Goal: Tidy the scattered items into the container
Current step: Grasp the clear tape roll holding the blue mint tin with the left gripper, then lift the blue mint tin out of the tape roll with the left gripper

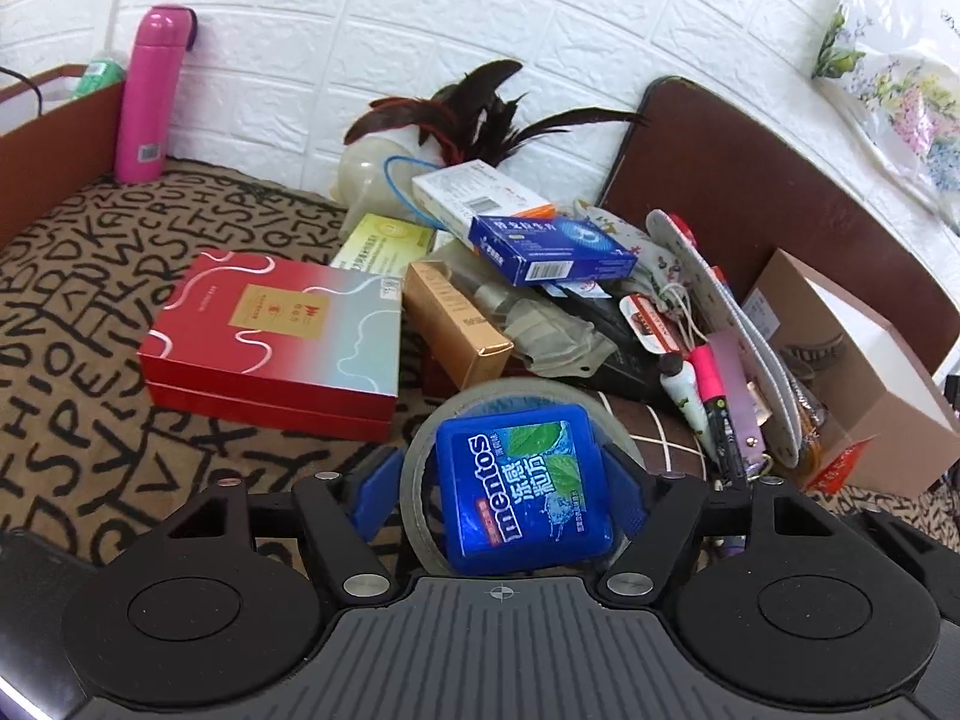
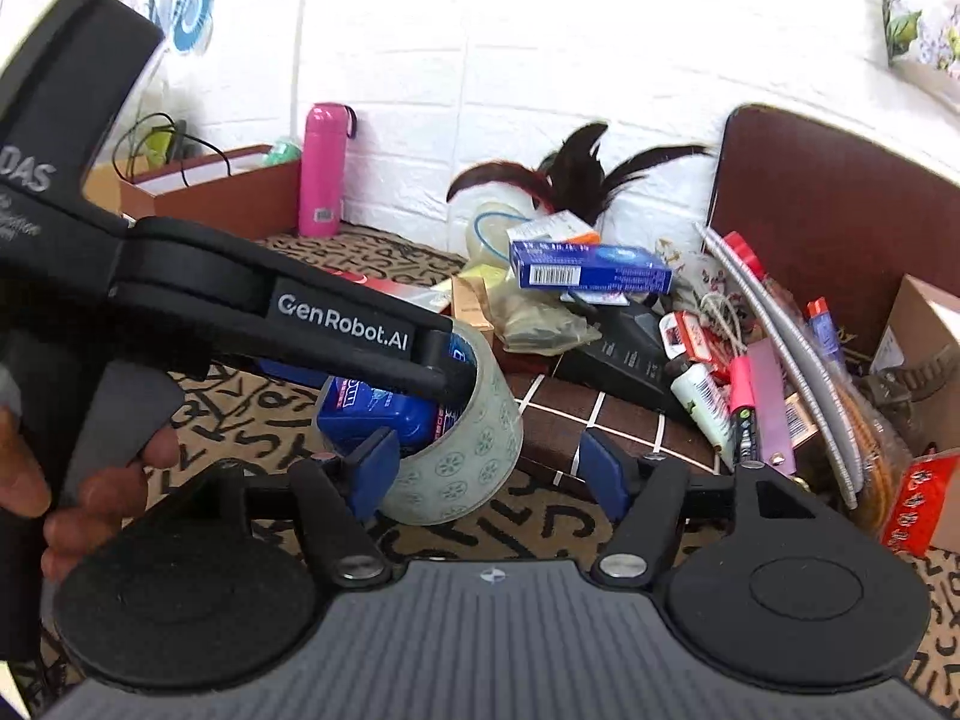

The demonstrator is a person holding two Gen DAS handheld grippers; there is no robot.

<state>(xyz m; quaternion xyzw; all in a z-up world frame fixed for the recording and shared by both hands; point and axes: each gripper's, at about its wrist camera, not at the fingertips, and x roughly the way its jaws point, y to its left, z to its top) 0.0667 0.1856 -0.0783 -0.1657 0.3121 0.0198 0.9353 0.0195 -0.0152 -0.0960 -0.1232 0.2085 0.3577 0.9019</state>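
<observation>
Mentos box (image 1: 522, 489), blue, sits low centre inside a tape roll (image 1: 417, 480). Under them is letter-print cloth (image 1: 90, 300), with a white brick-pattern wall (image 1: 360, 30) behind. The left gripper (image 1: 504, 483) has its fingers flanking both; I cannot tell whether they are clenched. The clutter heap (image 1: 540, 300) buries its lower items.

From the right wrist, a left finger reaches into the roll and half hides the box. The right gripper (image 2: 489, 468) has its fingers released, one just beside the roll.
</observation>
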